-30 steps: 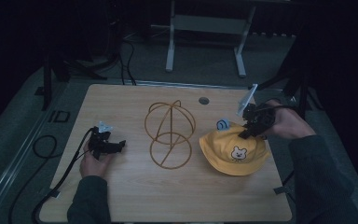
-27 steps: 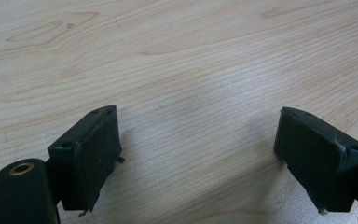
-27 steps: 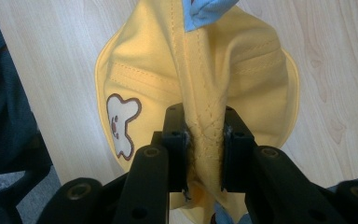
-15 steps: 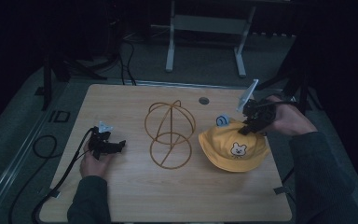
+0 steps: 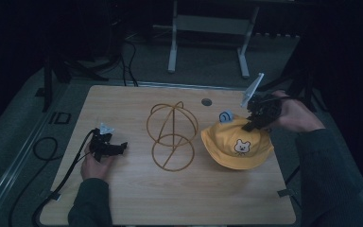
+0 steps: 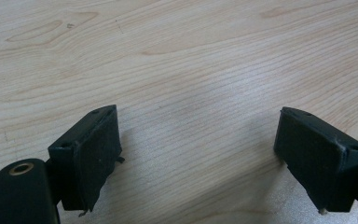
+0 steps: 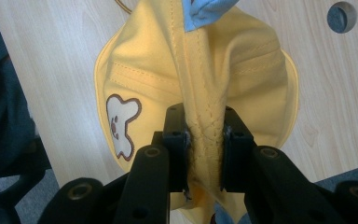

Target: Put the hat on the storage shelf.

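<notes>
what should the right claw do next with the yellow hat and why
Probably lift the yellow hat and carry it toward the wire stand: the right claw is shut on a pinched fold of its fabric, and the stand beside it is bare.

metal stand legs [image 5: 207,38] behind table, floor cables [image 5: 127,52]
</notes>
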### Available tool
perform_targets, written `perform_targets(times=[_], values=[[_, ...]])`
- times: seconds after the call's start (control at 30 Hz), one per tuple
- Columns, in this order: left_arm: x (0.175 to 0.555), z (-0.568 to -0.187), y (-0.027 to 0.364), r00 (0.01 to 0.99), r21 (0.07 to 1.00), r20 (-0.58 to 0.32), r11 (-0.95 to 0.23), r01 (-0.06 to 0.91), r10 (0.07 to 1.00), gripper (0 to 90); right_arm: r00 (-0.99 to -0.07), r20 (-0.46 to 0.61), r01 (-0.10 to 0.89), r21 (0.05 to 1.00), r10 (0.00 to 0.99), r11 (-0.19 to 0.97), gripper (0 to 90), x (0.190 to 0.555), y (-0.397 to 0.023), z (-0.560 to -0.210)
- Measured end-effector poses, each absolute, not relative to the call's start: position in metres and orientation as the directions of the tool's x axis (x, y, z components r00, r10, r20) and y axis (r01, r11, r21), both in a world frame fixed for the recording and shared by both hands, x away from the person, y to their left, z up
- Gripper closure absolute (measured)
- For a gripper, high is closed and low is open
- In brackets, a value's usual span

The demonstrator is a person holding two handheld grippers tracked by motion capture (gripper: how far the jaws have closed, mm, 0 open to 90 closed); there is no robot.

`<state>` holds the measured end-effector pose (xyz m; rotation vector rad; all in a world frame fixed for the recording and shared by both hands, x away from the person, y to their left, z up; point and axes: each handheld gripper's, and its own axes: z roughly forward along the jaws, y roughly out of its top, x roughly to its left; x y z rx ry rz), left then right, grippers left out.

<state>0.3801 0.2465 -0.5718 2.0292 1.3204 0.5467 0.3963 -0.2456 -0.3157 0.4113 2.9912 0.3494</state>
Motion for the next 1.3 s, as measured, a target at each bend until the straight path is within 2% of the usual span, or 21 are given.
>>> perform_targets(times=[1.3], values=[[0.38, -0.572, 0.247, 0.407, 0.711, -0.002, -0.285, 0.643, 0.913, 14.4, -0.953, -0.1, 0.247, 0.295, 0.287, 0.923, 76.8, 0.403, -0.247, -0.28]])
